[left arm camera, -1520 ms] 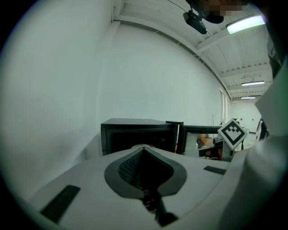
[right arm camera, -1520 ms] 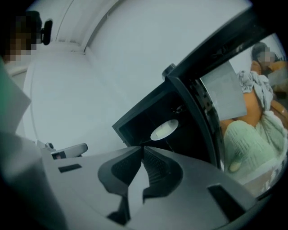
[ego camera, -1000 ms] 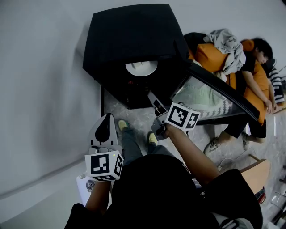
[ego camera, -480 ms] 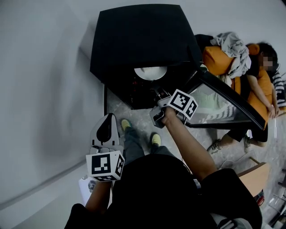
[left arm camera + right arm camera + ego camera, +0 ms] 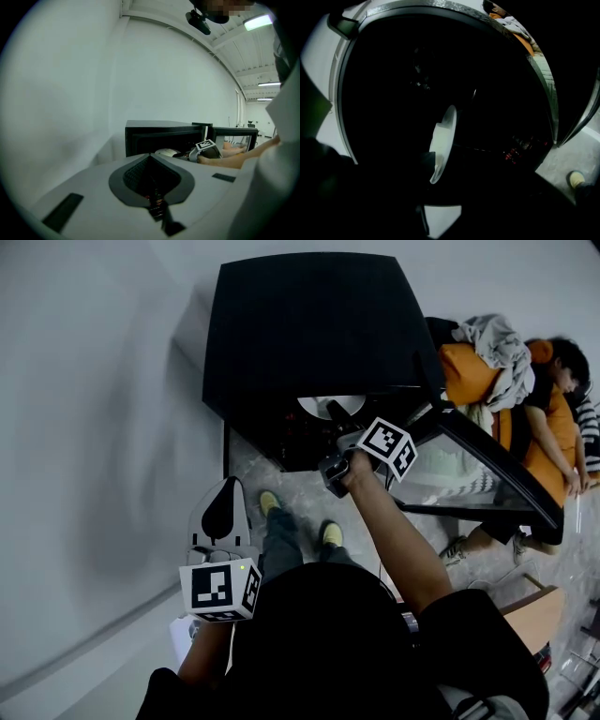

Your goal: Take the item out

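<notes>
A big black box [image 5: 309,329] stands on the gray floor [image 5: 295,486] next to the white wall [image 5: 94,427]. Its glass door [image 5: 487,460] hangs open to the right. Far to the right, a person in orange [image 5: 539,413] lies down. The person with the grippers wears yellow shoes [image 5: 270,502], which are near the front of the box.

A white plate [image 5: 314,406] sits inside the box, just behind its front edge. The right gripper [image 5: 336,416] reaches into the box, over the plate. Its jaws have just been opening and are wide apart. In the right gripper view the plate's rim is right beside one dark jaw. It is too dark to tell if the rim is between the jaws, and they grip nothing.

The left gripper [image 5: 226,486] is near the body, well away from the box. Its jaws are together with nothing in them.
</notes>
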`<state>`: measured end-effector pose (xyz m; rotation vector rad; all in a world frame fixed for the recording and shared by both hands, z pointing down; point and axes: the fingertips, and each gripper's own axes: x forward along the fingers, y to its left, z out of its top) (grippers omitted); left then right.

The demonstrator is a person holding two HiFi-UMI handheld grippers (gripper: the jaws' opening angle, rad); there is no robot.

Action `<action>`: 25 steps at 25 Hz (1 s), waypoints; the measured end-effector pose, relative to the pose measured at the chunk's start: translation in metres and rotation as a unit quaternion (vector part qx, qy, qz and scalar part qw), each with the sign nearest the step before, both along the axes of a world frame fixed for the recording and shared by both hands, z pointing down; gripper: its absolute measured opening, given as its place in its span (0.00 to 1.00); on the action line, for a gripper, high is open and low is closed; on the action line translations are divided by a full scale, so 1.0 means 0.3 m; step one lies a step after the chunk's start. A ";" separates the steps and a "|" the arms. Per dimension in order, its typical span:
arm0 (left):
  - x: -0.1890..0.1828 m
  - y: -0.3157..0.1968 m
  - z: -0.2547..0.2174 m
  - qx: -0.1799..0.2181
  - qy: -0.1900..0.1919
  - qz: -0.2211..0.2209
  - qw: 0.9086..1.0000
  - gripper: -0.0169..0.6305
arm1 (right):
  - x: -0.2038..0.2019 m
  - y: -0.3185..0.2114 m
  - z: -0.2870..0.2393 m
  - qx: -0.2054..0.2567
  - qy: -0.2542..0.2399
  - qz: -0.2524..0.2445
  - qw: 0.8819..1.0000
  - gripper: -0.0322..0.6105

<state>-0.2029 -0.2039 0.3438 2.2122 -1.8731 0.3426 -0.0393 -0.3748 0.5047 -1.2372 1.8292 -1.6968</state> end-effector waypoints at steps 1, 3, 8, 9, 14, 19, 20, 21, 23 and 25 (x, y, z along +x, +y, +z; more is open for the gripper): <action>-0.009 -0.002 0.001 0.000 0.000 -0.002 1.000 0.04 | -0.001 -0.007 0.008 -0.004 0.000 0.002 1.000 0.32; -0.025 -0.003 0.008 -0.002 0.001 -0.006 1.000 0.04 | -0.001 -0.015 0.021 -0.009 -0.002 0.006 1.000 0.32; -0.045 0.009 0.022 -0.007 0.002 -0.014 1.000 0.04 | -0.009 -0.022 0.029 -0.008 -0.020 0.010 1.000 0.32; -0.043 0.010 0.023 -0.008 0.002 -0.014 1.000 0.04 | -0.010 -0.024 0.026 -0.006 -0.024 0.008 1.000 0.32; -0.013 0.033 0.030 -0.011 0.003 -0.014 1.000 0.04 | -0.007 -0.020 -0.006 0.007 -0.024 -0.001 1.000 0.18; 0.001 0.040 0.018 -0.011 0.002 -0.013 1.000 0.04 | -0.001 -0.006 -0.017 -0.003 -0.036 -0.002 0.999 0.16; 0.002 0.040 0.017 -0.010 0.002 -0.012 1.000 0.04 | 0.001 -0.002 -0.017 -0.004 -0.040 -0.002 0.999 0.15; 0.002 0.039 0.017 -0.010 0.002 -0.012 1.000 0.04 | 0.002 0.002 -0.016 -0.006 -0.047 -0.002 0.999 0.15; 0.001 0.036 0.019 -0.010 0.002 -0.011 1.000 0.04 | 0.004 0.010 -0.013 -0.013 -0.066 0.002 0.998 0.14; 0.002 0.041 0.022 -0.009 0.002 -0.011 1.000 0.04 | 0.006 0.024 -0.015 -0.013 -0.082 0.003 0.997 0.12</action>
